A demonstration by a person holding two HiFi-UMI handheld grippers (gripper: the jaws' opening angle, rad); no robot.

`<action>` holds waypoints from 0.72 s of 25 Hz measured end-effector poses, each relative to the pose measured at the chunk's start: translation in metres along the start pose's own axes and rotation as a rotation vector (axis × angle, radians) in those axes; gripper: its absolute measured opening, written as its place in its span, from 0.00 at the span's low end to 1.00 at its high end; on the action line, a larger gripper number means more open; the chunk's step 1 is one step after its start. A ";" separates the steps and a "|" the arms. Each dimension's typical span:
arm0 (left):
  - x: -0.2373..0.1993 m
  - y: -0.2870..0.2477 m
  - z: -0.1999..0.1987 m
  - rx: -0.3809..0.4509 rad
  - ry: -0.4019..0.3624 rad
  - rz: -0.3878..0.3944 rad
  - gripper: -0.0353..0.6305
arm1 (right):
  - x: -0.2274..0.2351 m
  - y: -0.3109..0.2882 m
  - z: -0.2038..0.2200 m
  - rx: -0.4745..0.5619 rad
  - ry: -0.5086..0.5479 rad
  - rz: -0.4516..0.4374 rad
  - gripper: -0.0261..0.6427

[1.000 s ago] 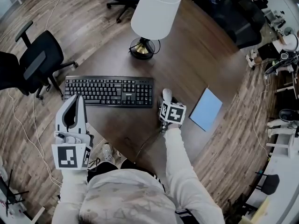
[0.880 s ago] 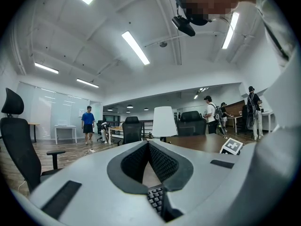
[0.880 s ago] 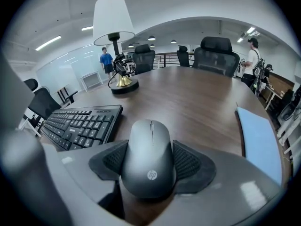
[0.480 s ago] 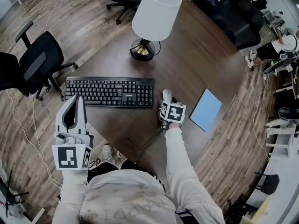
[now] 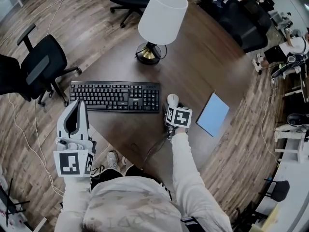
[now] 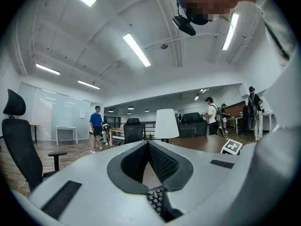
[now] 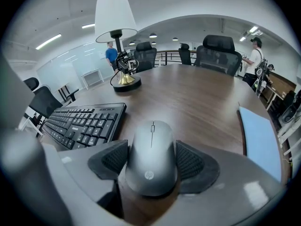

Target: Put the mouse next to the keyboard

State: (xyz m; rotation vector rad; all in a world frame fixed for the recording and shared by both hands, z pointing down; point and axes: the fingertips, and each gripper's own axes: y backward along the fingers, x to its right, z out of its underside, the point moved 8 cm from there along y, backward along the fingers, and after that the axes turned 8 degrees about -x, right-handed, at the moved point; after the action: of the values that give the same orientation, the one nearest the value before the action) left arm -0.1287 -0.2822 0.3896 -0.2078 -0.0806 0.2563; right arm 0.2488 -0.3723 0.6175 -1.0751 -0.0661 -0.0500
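Mouse [image 7: 151, 145] sits flat on the table [image 7: 202, 95], just right of the keyboard [image 7: 82, 124]. It's between the jaws of the right gripper [image 7: 151, 160], which have just been opening and look wide, off its sides. Placement looks done. Back straight out along the jaws, no sideways drift, or it gets nudged. Left gripper [image 6: 148, 145] closed, empty, idle.

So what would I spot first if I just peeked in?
Probably the big white lamp at the far side of the brown table. Next, the grey mouse lying on the table just right of the black keyboard, between the jaws of the right gripper, which have just been opening. A blue pad lies further right.
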 end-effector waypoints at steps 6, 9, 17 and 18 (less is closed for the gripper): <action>-0.005 0.007 -0.003 0.010 -0.003 0.005 0.06 | -0.003 0.014 0.002 0.066 -0.022 -0.005 0.52; -0.005 0.010 -0.004 0.017 -0.004 0.012 0.06 | -0.005 0.024 0.003 0.116 -0.010 -0.029 0.49; 0.000 0.022 -0.009 0.041 -0.010 0.046 0.06 | -0.014 0.068 0.016 0.239 -0.029 -0.061 0.07; 0.001 0.024 -0.010 0.044 -0.011 0.051 0.06 | -0.016 0.074 0.018 0.255 -0.028 -0.066 0.05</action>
State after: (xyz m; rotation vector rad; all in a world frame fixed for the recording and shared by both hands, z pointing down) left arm -0.1327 -0.2609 0.3751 -0.1649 -0.0803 0.3093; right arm 0.2380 -0.3211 0.5602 -0.8185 -0.1303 -0.0838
